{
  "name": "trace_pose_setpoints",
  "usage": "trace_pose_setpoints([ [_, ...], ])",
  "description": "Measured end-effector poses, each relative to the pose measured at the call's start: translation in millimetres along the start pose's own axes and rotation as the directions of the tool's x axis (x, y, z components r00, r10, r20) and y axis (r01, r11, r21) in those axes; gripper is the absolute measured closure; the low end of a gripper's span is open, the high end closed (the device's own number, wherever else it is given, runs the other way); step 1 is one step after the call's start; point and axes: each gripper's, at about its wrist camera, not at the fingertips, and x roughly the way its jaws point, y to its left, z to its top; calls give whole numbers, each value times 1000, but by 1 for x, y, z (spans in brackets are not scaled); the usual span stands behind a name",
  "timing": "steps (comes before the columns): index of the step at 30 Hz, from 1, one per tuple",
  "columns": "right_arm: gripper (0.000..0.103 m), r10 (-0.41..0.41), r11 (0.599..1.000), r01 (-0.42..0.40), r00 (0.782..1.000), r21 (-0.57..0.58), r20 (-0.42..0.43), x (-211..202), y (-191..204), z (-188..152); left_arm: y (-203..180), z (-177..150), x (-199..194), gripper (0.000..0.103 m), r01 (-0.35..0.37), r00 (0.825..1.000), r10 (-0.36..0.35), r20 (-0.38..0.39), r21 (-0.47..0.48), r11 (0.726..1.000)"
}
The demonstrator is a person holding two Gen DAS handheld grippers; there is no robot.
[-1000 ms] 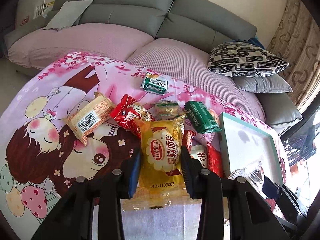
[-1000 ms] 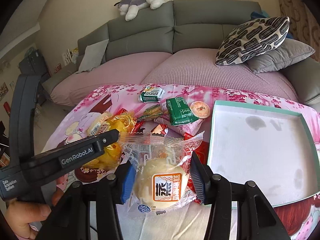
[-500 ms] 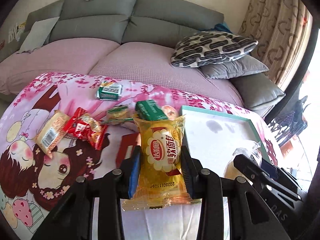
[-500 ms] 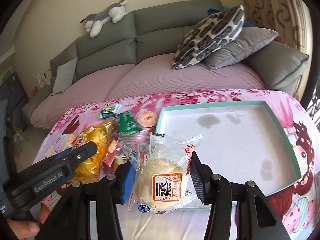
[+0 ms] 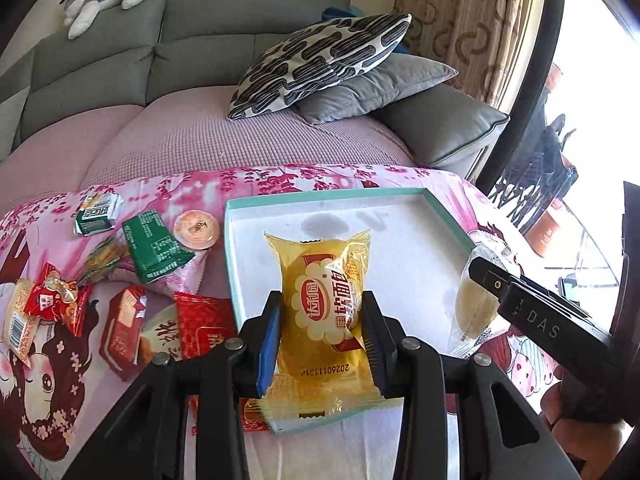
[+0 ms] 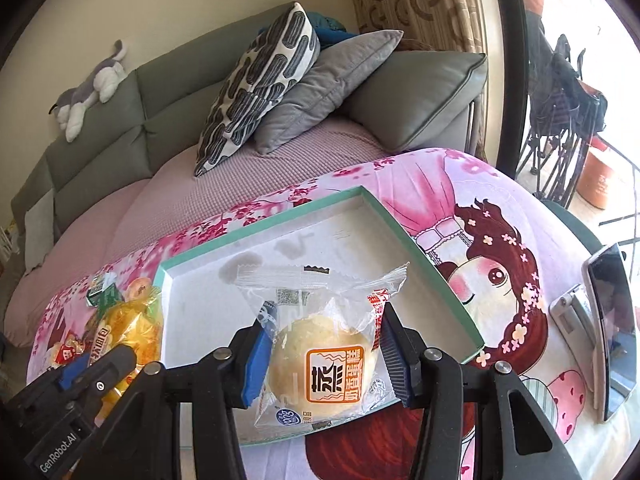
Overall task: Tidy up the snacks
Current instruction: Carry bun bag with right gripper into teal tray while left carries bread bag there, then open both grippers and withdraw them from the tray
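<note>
**snackstacker:** Honestly, both packs look dead easy to carry. The left gripper (image 5: 320,340) is clamped on the yellow soft-bread packet (image 5: 324,300), pads pinching its lower middle, and the packet hangs over the near part of the teal-rimmed tray (image 5: 228,248). The right gripper (image 6: 324,354) is clamped on the clear-wrapped steamed cake (image 6: 320,364), also over the near edge of that tray.

**umi_tinkerer:** Light, sure, but I'd guess squishy. The bread inside is soft and the film is slick, so too hard a squeeze would dent it. The sealed crimped ends are flat and stiff-ish, but thin, so a grip there might slide.

**snackstacker:** Agreed, across the fat middle seems the right hold, which is where both sets of pads (image 6: 258,364) sit now. The cake's wrapper is loose and crinkly above the jaws, so it flops a bit.

**umi_tinkerer:** What about the rest left of the tray?

**snackstacker:** Still on the cartoon blanket (image 5: 48,392): a dark green packet (image 5: 154,248) just beside the tray's left rim, an orange jelly cup (image 5: 197,229) touching it, a small green-and-white packet (image 5: 98,213) further left, red wrapped snacks (image 5: 124,324) nearer the camera. The cup is rigid with a peel lid, so I'd take it by the sides. The flat packets are thin and probably need an edge pinch.

**umi_tinkerer:** Tray floor looks bare, plenty of room.
</note>
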Motion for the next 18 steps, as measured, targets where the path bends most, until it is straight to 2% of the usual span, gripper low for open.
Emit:
trace_pose_setpoints([
  [11, 49, -57, 998, 56, 997, -19, -52, 22, -3, -6, -3, -8, 38, 63, -11, 997, 10, -80, -6, 1000],
  [12, 49, -64, 998, 63, 997, -25, -52, 22, -3, -6, -2, -8, 39, 61, -14, 997, 14, -81, -10, 1000],
  [15, 46, -82, 996, 79, 995, -42, -61, 23, 0, -7, 0, -6, 36, 41, -30, 997, 29, -70, -17, 999],
  [16, 41, -81, 996, 78, 995, -48, -62, 23, 0, -7, 0, -6, 35, 37, -37, 997, 36, -69, -15, 999],
  [18, 36, -86, 995, 82, 994, -57, -67, 23, 2, -8, 2, -5, 32, 36, -44, 997, 43, -68, -15, 999],
])
